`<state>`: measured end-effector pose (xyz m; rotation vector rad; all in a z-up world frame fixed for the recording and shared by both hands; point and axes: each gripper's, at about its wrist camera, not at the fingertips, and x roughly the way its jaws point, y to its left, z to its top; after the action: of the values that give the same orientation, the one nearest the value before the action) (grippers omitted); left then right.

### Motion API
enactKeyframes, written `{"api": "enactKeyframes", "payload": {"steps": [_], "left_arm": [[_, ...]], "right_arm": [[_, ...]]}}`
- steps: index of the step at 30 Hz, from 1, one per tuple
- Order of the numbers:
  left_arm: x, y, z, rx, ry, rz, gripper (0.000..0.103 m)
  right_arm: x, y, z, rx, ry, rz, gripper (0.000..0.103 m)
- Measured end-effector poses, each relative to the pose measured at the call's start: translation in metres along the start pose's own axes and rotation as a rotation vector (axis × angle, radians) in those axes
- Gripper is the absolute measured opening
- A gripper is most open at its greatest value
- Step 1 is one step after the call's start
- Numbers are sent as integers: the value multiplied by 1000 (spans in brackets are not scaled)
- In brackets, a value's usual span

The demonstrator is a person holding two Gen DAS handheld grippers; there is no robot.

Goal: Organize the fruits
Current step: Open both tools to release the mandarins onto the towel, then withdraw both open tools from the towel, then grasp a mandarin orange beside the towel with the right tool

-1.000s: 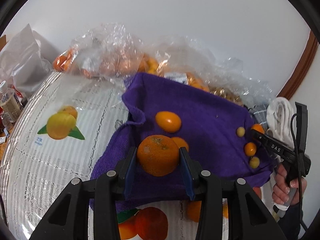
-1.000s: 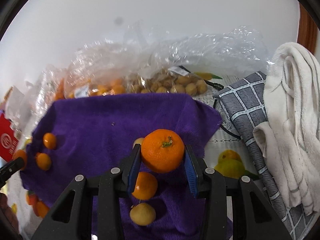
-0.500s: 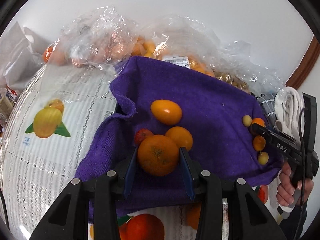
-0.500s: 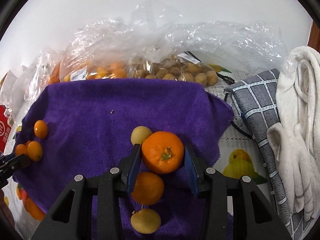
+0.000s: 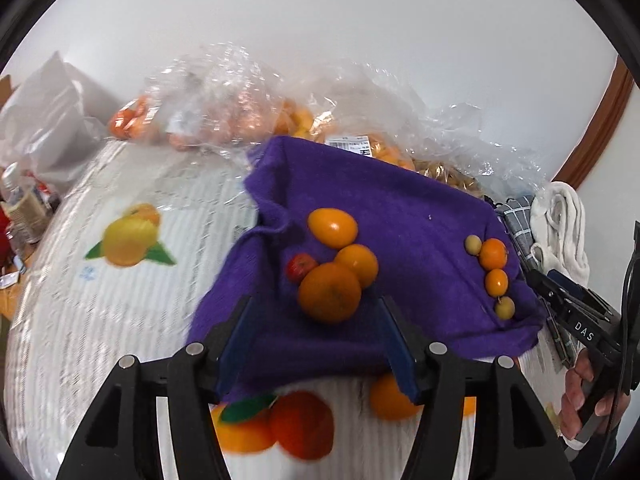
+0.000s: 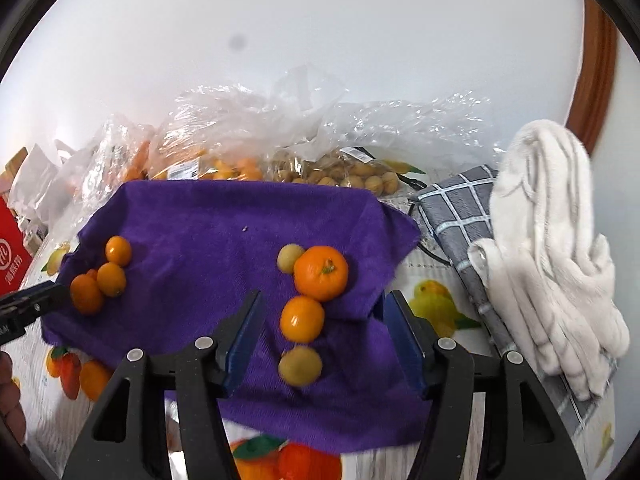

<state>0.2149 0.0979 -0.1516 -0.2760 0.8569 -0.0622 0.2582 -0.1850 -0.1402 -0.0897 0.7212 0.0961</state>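
Mandarins: one lies on the purple towel among a left cluster, another in a right row.
Left tool: opening, nothing between its pads.
Right tool: opening, clear of fruit.
Small red fruit: possibly a cherry tomato.
Tabletop: fruit-print cover.

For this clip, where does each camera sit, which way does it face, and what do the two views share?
Left wrist view: sits on the left claw, facing forward and down across the purple towel at an orange lying free between opening jaws; own fingers frame it, and the right claw enters at right.
Right wrist view: sits on the right claw, facing the same towel; its jaws are opening around a kumquat.
Shared: towel, both fruit clusters, plastic bags.
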Motion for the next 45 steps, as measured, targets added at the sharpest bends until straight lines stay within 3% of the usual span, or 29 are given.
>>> {"api": "enactKeyframes", "payload": {"steps": [3, 8, 16, 25, 28, 33, 35, 42, 45], "left_arm": [[-15, 9, -15, 10, -10, 38, 60], [-25, 27, -47, 16, 14, 89, 60], [-32, 50, -80, 3, 20, 164, 60], [-41, 61, -101, 8, -11, 190, 60], [-44, 65, -105, -23, -31, 171, 60], [-45, 61, -108, -23, -42, 186, 63], [-45, 57, -110, -4, -37, 201, 72], [-44, 44, -116, -6, -22, 270, 78], [-43, 33, -116, 0, -4, 226, 78]], "right_arm": [[-11, 10, -12, 2, 24, 33, 59], [-21, 34, -39, -9, 71, 91, 45], [-39, 76, -71, -88, 64, 175, 45], [-10, 105, -86, -113, 115, 208, 45], [1, 109, -88, -116, 120, 181, 38], [-9, 100, -91, -124, 79, 169, 35], [-14, 91, -94, -132, 61, 141, 35], [-27, 30, -107, -53, 56, 85, 35], [-29, 15, -110, -55, 41, 58, 35]]}}
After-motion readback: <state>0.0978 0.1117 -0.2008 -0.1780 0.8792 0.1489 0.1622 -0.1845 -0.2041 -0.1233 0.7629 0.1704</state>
